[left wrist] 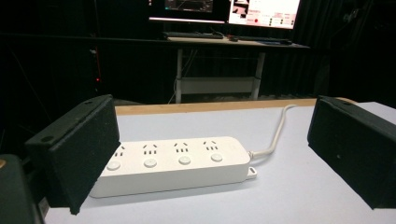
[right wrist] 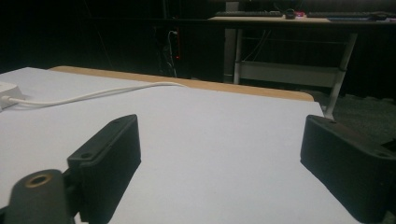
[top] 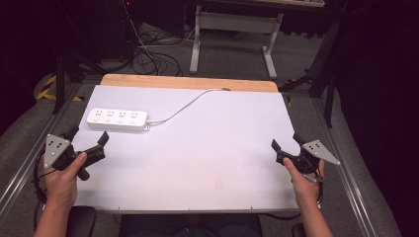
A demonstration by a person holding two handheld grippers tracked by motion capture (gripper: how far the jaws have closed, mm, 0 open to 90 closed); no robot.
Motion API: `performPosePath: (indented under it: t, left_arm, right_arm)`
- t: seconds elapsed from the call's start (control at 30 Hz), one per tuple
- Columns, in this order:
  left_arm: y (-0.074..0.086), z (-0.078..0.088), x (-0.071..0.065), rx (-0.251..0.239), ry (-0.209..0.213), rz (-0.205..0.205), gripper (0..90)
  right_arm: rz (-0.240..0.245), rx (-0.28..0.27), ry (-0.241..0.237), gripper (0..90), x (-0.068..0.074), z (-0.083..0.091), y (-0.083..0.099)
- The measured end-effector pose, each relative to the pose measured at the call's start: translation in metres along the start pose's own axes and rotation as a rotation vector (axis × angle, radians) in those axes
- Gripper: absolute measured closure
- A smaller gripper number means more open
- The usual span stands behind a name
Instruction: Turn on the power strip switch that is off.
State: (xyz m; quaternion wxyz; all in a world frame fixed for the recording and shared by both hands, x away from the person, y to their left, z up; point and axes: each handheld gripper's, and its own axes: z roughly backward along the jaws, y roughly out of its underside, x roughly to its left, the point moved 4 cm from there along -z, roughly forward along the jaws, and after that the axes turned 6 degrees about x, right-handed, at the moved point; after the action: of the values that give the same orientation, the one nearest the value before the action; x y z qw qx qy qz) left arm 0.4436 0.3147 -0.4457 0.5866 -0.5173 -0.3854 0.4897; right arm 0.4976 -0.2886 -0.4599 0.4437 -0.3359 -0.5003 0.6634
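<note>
A white power strip (top: 117,120) with a row of sockets and round buttons lies at the table's left, and its white cord (top: 190,102) runs toward the far edge. My left gripper (top: 88,135) is held open just in front of it at the left edge. In the left gripper view the power strip (left wrist: 175,163) sits between the wide-apart jaws, a short way ahead. At the table's right edge my right gripper (top: 286,141) stands open over bare surface. The right gripper view shows the cord (right wrist: 88,96) far off to the left.
The white table top (top: 207,143) has a wooden strip (top: 190,82) along its far edge. Beyond it stands a desk frame (top: 234,34) with cables on the floor. Monitors (left wrist: 224,9) glow on a desk in the dark background.
</note>
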Motion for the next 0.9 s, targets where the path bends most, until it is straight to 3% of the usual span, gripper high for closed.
performPosePath:
  t: [0.27,0.37,0.47,0.53,0.57,0.7,0.9]
  left_arm:
    - [-0.0009,0.0003,0.0006,-0.011,-0.03,-0.003,6.7]
    - [-0.0019,0.0008,0.0011,-0.014,-0.041,0.003,12.0]
    - [-0.0031,0.0018,0.0015,-0.016,-0.049,0.01,21.2]
    - [-0.0026,0.0022,0.0022,-0.009,-0.06,0.007,30.4]
    - [-0.0025,0.0025,0.0025,-0.006,-0.065,0.003,39.6]
    - [-0.0026,0.0037,0.0037,-0.007,-0.076,0.001,54.4]
    - [-0.0021,0.0051,0.0081,-0.001,-0.105,0.007,66.1]
  right_arm:
    - [0.002,-0.017,0.022,14.5,-0.0012,0.003,-0.0018]
    - [0.002,-0.018,0.026,14.5,-0.002,0.0032,-0.0017]
    - [0.001,-0.022,0.028,14.6,-0.0023,0.0039,-0.002]
    - [0.001,-0.023,0.03,14.9,-0.0022,0.0044,-0.0022]
    - [0.003,-0.025,0.03,15.3,-0.0019,0.0046,-0.0027]
    - [0.009,-0.023,0.031,17.0,-0.0015,0.0047,-0.0028]
    - [0.015,-0.035,0.037,18.3,-0.0014,0.0067,-0.0043]
